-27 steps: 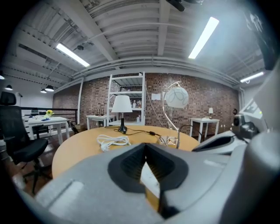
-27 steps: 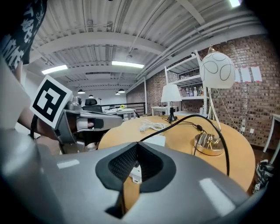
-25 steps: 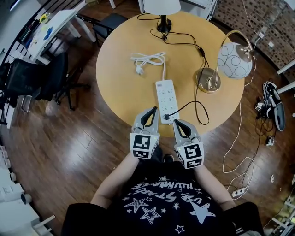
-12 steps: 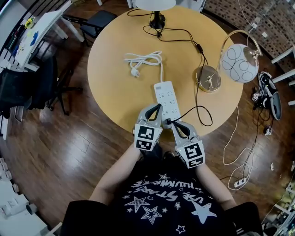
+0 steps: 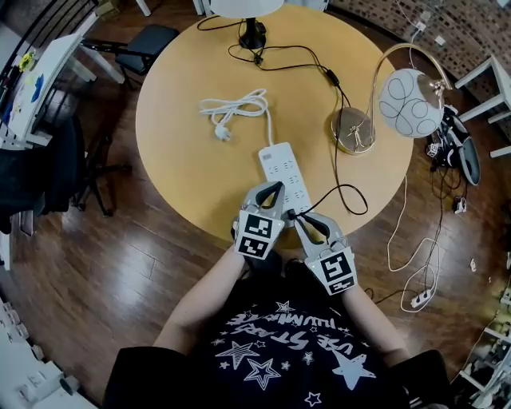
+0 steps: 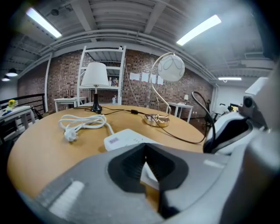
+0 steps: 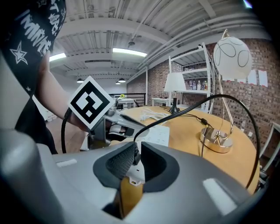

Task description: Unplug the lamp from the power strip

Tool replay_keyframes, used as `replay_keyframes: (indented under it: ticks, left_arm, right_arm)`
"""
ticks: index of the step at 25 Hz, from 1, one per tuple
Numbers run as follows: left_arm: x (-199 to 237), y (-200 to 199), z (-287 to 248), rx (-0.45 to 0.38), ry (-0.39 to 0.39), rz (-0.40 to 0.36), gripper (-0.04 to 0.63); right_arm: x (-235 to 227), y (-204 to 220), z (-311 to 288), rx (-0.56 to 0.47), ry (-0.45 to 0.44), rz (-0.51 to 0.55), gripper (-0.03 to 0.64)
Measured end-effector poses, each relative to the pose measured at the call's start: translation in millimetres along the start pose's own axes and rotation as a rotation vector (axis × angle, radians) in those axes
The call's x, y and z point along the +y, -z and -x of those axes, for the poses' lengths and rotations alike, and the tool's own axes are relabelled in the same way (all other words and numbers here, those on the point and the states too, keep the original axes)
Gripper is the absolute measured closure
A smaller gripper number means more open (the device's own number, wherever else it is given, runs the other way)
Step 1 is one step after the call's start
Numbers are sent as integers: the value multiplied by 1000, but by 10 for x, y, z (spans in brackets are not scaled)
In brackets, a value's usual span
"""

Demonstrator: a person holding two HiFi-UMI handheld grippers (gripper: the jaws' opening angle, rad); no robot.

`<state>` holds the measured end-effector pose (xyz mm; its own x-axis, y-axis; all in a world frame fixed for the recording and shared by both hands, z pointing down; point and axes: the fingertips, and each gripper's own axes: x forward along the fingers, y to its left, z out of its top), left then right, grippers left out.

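Note:
A white power strip (image 5: 285, 174) lies near the front edge of the round wooden table (image 5: 184, 152). A black plug (image 5: 291, 213) sits in the strip's near end, and its black cord (image 5: 349, 209) loops off to the right. The cord leads toward the globe lamp (image 5: 409, 102) on its brass base (image 5: 352, 129). My right gripper (image 5: 298, 216) is at the plug. Its jaws are opening, with the plug (image 7: 134, 154) in the narrow gap between them. My left gripper (image 5: 274, 188) is shut with nothing in it, its tips over the strip's near left part (image 6: 127, 138).
The strip's own white cable and plug (image 5: 234, 109) lie coiled at mid-table. A second lamp with a white shade (image 5: 249, 9) stands at the far edge, its black cord (image 5: 297, 49) running across the table. A second power strip and its cables (image 5: 417, 297) lie on the floor at right. Chairs (image 5: 48, 172) stand at left.
Both grippers have moved forward onto the near end of the power strip. The right gripper has reached the black plug and its jaws have parted slightly.

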<state>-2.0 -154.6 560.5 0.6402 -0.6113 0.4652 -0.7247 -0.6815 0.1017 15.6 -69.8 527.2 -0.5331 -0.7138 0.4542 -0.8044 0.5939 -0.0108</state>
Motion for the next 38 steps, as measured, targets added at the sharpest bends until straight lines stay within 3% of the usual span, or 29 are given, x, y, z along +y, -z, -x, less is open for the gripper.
replay_keyframes:
  ticks: [7, 17, 24, 38]
  left_arm:
    - [28, 53, -69, 38, 6, 0, 591]
    - [11, 155, -97, 85, -7, 15, 592]
    - [-11, 166, -109, 96, -4, -43, 592]
    - [-12, 168, -96, 89, -13, -60, 591]
  right_arm:
    - [-36, 25, 20, 11, -36, -26, 512]
    - [104, 96, -269, 59, -101, 28, 500]
    - [66, 183, -336, 114, -84, 65, 502]
    - [116, 168, -369, 135, -114, 148, 534]
